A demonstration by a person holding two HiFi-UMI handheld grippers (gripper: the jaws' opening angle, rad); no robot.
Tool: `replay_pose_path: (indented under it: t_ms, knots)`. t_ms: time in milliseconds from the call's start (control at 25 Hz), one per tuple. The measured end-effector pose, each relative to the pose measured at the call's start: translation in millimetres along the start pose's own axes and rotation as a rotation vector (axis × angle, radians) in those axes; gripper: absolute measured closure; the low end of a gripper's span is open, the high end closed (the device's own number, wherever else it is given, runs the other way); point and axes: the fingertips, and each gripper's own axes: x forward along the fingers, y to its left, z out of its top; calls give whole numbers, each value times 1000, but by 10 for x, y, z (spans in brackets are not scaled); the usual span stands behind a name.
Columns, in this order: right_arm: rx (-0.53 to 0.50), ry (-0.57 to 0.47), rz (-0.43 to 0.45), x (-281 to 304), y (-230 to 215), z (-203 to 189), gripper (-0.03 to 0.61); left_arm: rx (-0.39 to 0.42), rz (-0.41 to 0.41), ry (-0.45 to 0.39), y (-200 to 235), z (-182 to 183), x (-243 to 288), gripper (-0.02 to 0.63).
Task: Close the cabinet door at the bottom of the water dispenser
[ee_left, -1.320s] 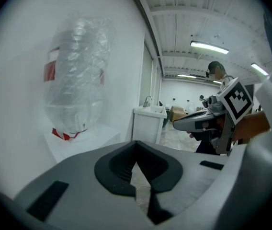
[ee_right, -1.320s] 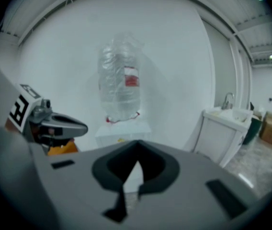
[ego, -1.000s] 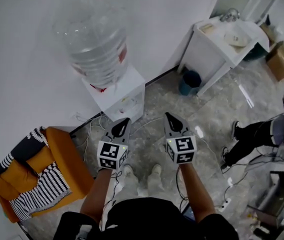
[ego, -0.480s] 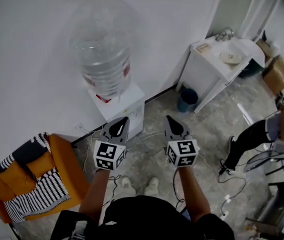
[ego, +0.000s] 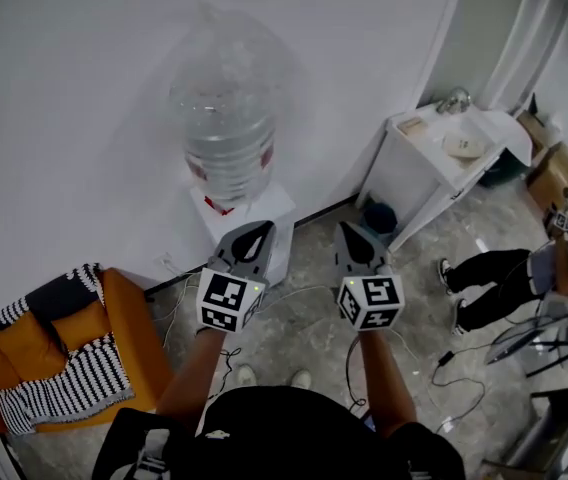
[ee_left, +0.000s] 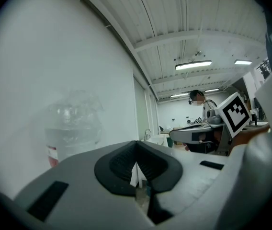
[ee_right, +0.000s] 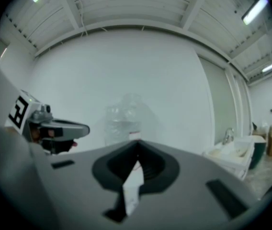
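Both grippers, left [ego: 260,232] and right [ego: 350,232], are held clenched on nothing, level, side by side, aimed at the dispenser [ego: 269,200]. It stands upright against the wall [ego: 64,88], its door hidden behind the left gripper. A chair [ego: 114,338] flanks it left and a table [ego: 409,178] right, with bare floor [ego: 304,288] between.

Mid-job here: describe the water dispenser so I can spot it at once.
Along the white wall, between the orange armchair and the white table, stands a small white box: the water dispenser. It alone carries a big clear bottle, neck down, with a red label.
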Motion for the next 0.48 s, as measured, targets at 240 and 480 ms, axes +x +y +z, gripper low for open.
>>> replay_pose_path:
  t_ms: [240,480]
  knots:
    - [-15,-45,10,-49,28,196,545,38,11,-38,57,217,-32,603]
    - [-13,-66,21,-145,58,248,545,46,12,-8,0,211,-113,603]
